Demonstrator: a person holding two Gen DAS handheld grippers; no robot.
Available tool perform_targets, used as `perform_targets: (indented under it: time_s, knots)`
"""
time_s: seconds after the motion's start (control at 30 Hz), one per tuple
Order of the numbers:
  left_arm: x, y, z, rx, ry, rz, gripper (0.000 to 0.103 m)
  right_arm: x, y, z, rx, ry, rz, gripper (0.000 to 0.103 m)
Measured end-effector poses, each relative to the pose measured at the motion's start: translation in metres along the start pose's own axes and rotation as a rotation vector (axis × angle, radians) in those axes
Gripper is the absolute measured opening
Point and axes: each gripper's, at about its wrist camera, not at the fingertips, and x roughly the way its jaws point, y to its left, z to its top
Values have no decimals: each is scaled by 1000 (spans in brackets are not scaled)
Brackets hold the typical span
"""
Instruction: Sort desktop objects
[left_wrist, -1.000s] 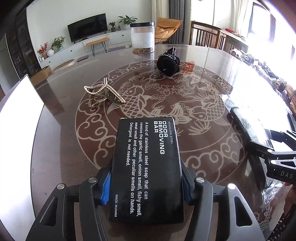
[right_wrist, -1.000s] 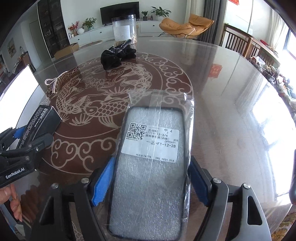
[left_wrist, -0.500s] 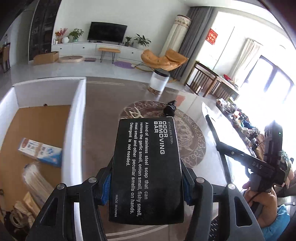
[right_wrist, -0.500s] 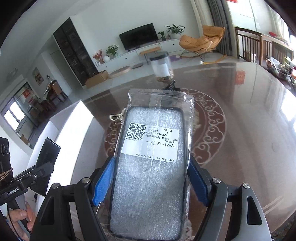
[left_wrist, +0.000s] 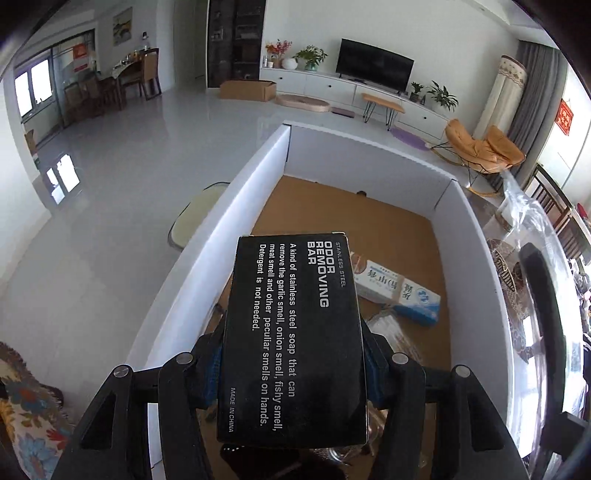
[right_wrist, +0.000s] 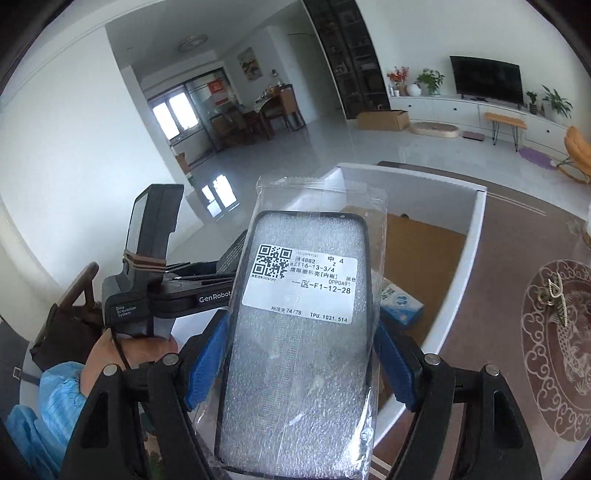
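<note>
Held clamped in the left gripper (left_wrist: 291, 373): a flat black rectangular cardboard box printed in white with "odor removing bar" (left_wrist: 293, 339), blue pads pressed on its two long sides, long axis running straight out along the fingers. Held clamped in the right gripper (right_wrist: 299, 354): a black-rimmed phone case in a clear plastic sleeve with a white QR-code label (right_wrist: 301, 321), likewise pinched on its long sides, long axis pointing forward. Both loads tilted downward over a large white-walled open box with a brown cardboard floor (left_wrist: 465, 258), the landmark for everything here. Black box hung above the near left part of that floor, well inside the left wall; phone case hung over the box's near wall, just at its edge, beside and to the right of the left gripper, seen in the right wrist view (right_wrist: 173, 291). Judged nearer to a clean drop: the left hand, already over open floor, while the right probably needs to carry further in past the wall. Inside the white box: a white-and-blue rectangular paper packet with printed characters (left_wrist: 399, 291) lying flat near the middle, and crinkled clear plastic wrapping (left_wrist: 391, 328) just nearer than it, partly hidden behind the black box. Left outside the box on the dark patterned tabletop: a pale beaded hair claw (right_wrist: 557, 299), well apart from both grippers
</note>
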Motion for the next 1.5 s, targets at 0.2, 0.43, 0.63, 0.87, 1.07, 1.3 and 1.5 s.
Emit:
perform_targets:
  time_s: [0.2,0.43,0.63,0.87,1.07,1.3,1.5]
  knots:
    - [20,17,-10,-57,91,83,84,60,-14,-17,20,107,-3,80]
    - [13,13,-12,-39,31,115,95,39,-42,-18,51,44,-10,88]
    - [-8,2,-8,-25,-102,138,95,-9,-67,-30,95,-92,-95,94]
    - [-52,-75,-4,74,-216,-56,95,-74,-164,-77,314,-158,-394,96]
    - [-88,-198,-25,312,-244,-280,103,-133,-261,-161,551,-82,-677,97]
    - [-21,-319,-93,493,36,-455,103,-168,-296,-226,572,-39,-865,97]
    - [57,-356,-119,524,81,-279,103,-173,-306,-227,506,-19,-897,97]
